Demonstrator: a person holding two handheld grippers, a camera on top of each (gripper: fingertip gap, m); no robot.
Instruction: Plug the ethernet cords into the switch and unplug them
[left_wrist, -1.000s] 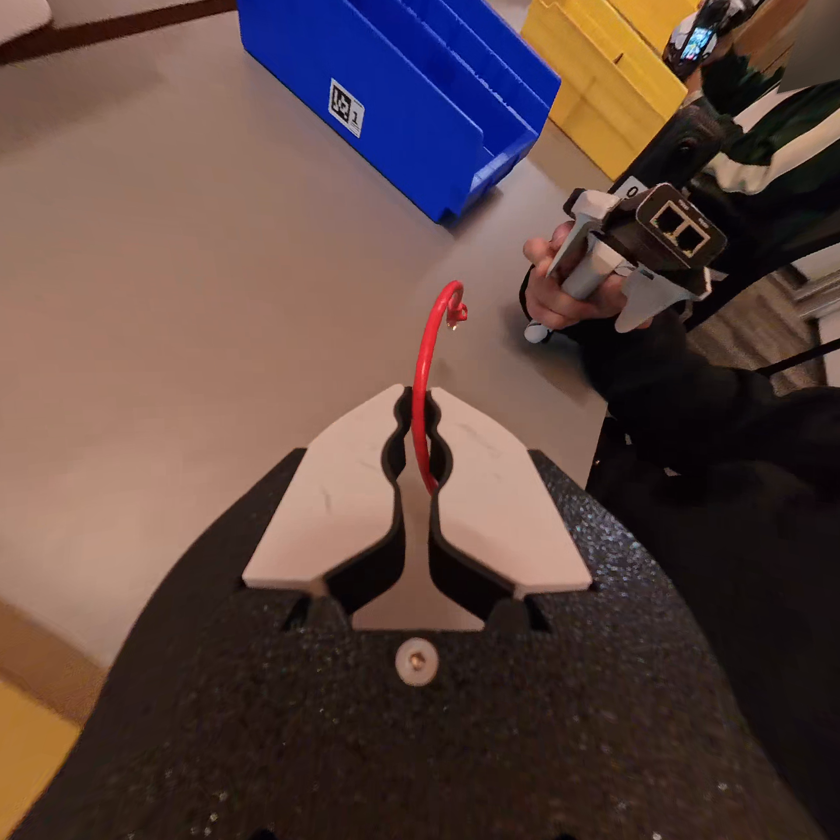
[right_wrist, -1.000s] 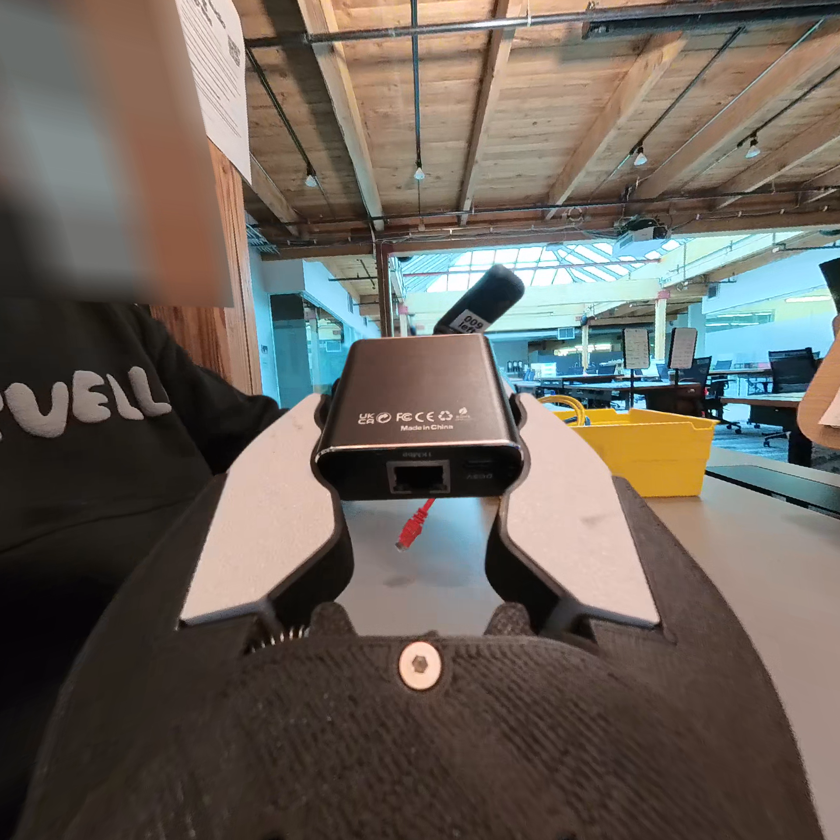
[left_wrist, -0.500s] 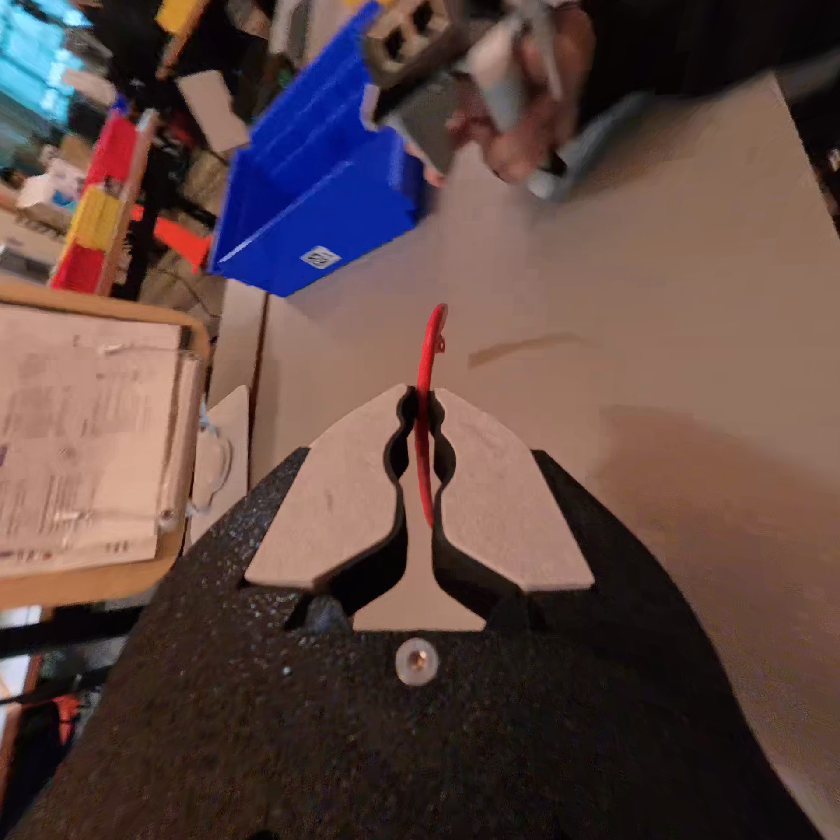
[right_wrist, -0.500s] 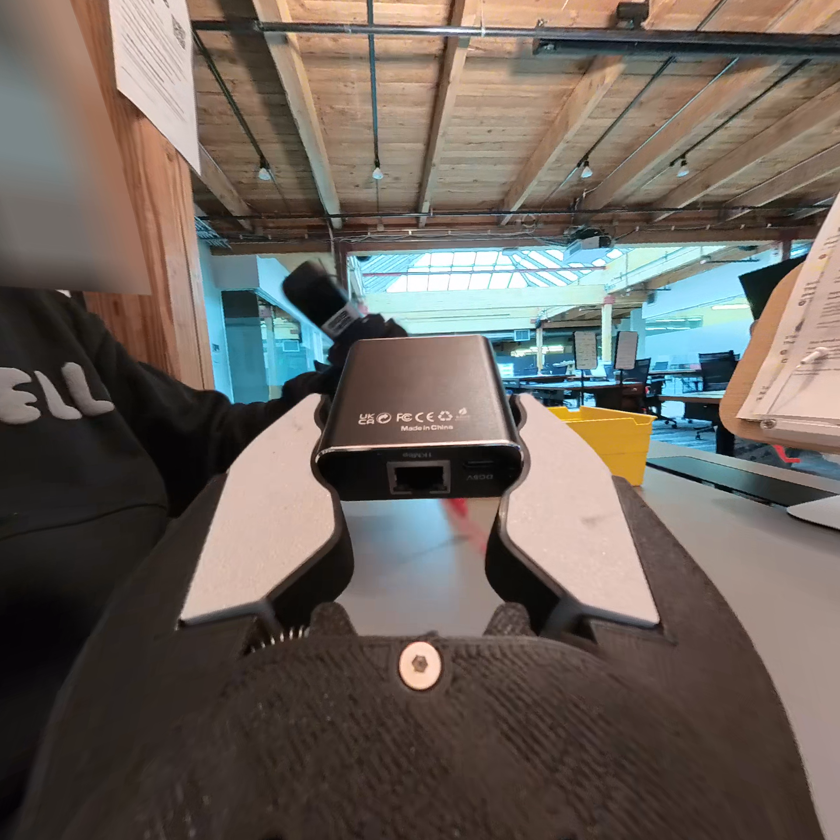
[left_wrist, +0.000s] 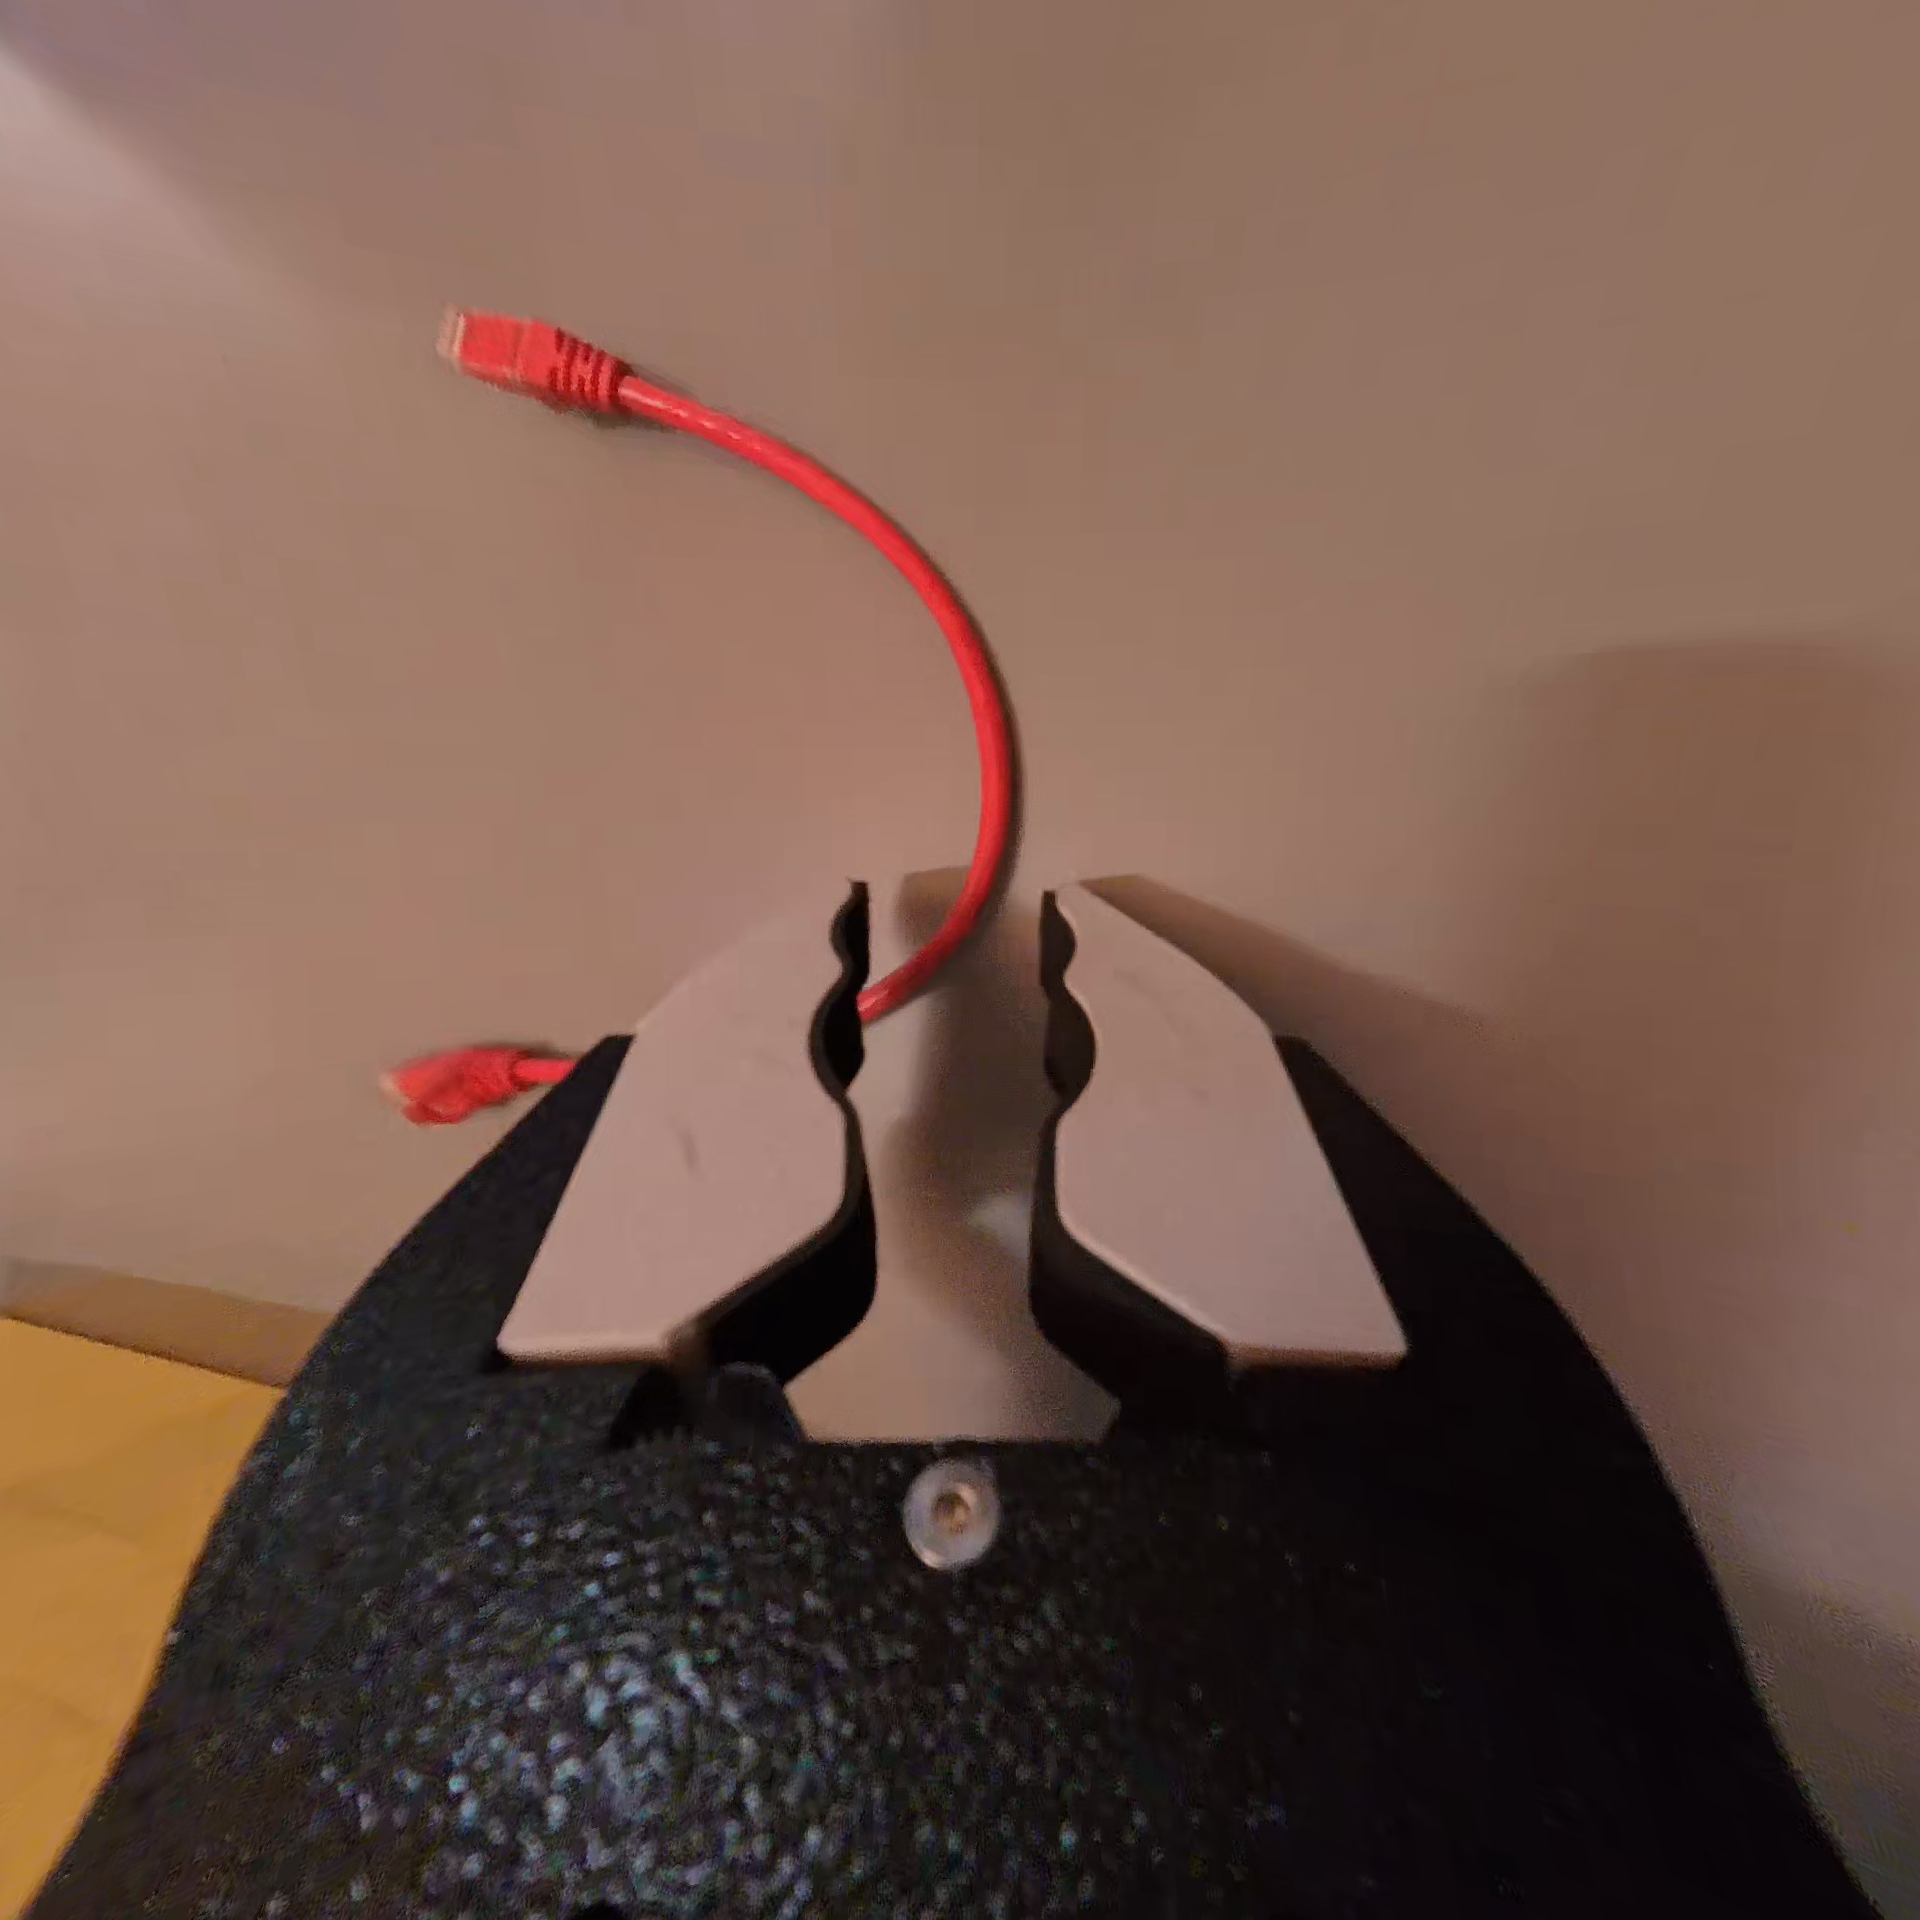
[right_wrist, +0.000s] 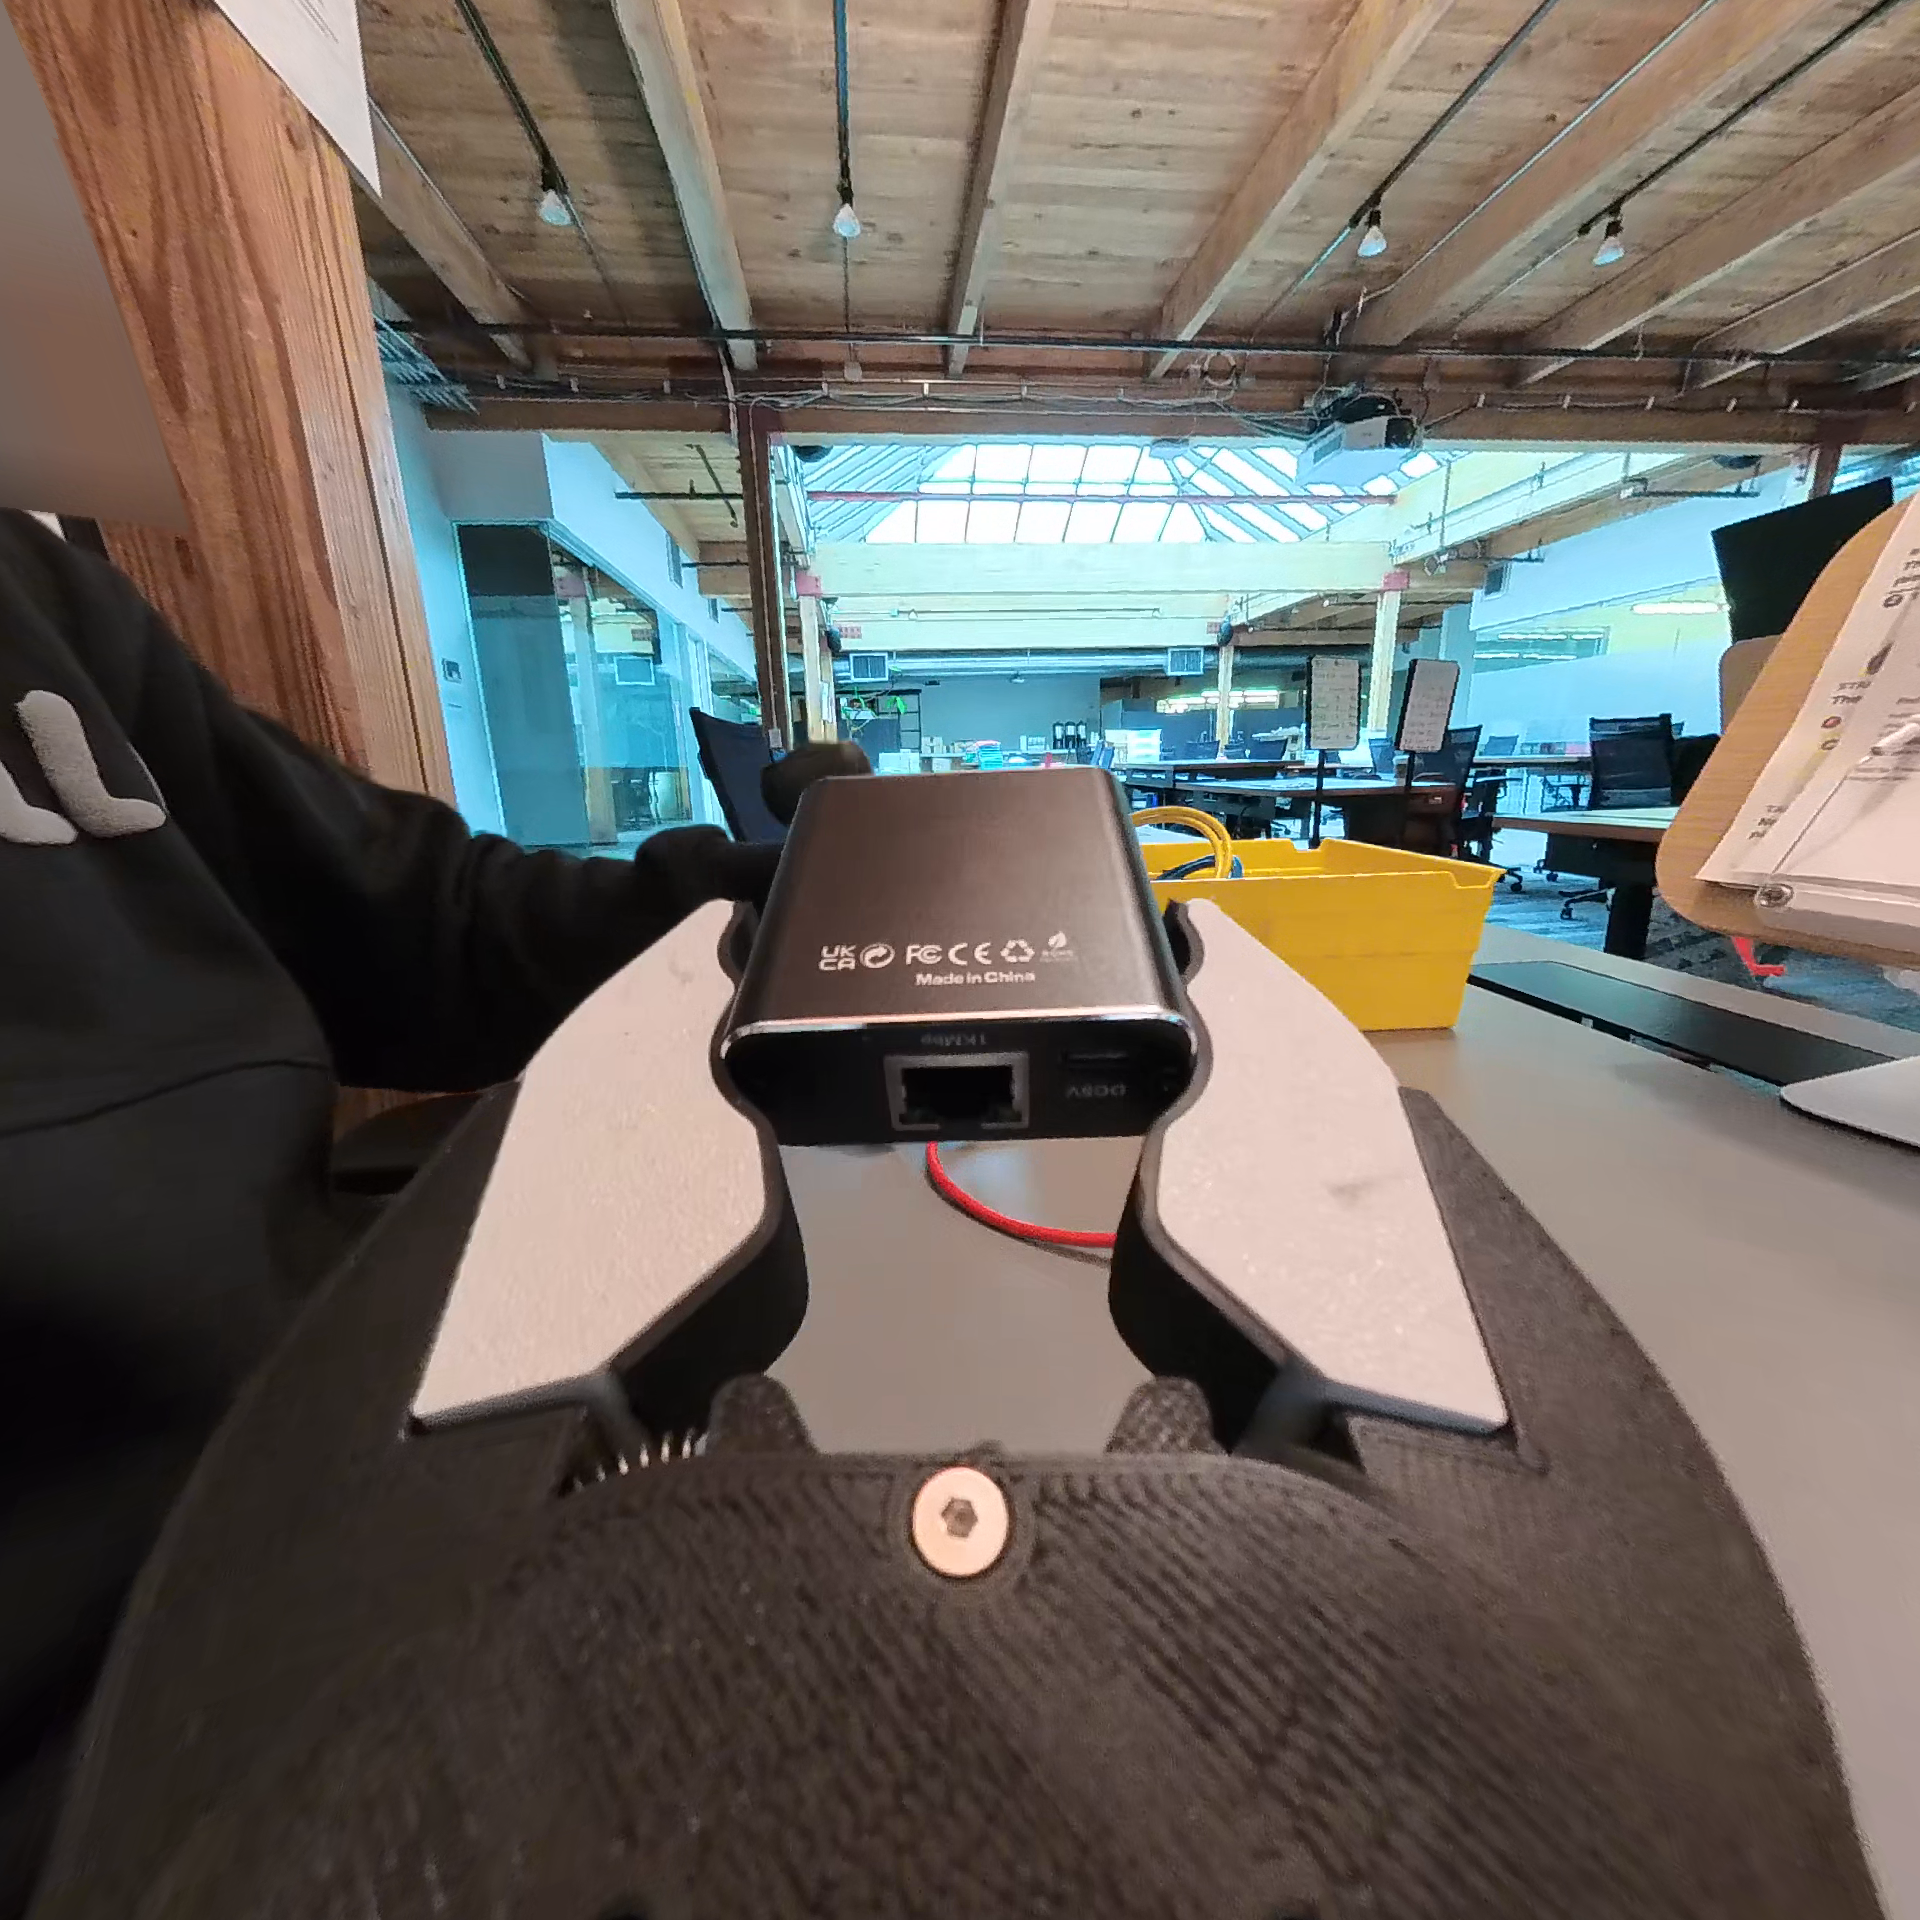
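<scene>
A short red ethernet cord (left_wrist: 971, 665) lies curved on the grey table (left_wrist: 1351, 416), one plug (left_wrist: 525, 358) at the far left, the other plug (left_wrist: 457, 1081) beside my left finger. My left gripper (left_wrist: 951, 904) is open just above the cord, which passes loosely between the fingers. My right gripper (right_wrist: 961, 925) is shut on the black switch (right_wrist: 956, 935) and holds it above the table, one empty port (right_wrist: 958, 1089) facing the camera. A bit of the red cord (right_wrist: 1013, 1216) shows on the table below the switch.
A yellow bin (right_wrist: 1340, 935) stands on the table behind the switch. A clipboard on a stand (right_wrist: 1808, 790) is at the right. A person's dark sleeve (right_wrist: 343, 914) fills the left. A wooden floor strip (left_wrist: 114, 1455) shows past the table edge.
My left gripper swung down toward the table, opened and let go of the red cord, which now lies on the table. The right gripper still holds the switch, shifted slightly.
</scene>
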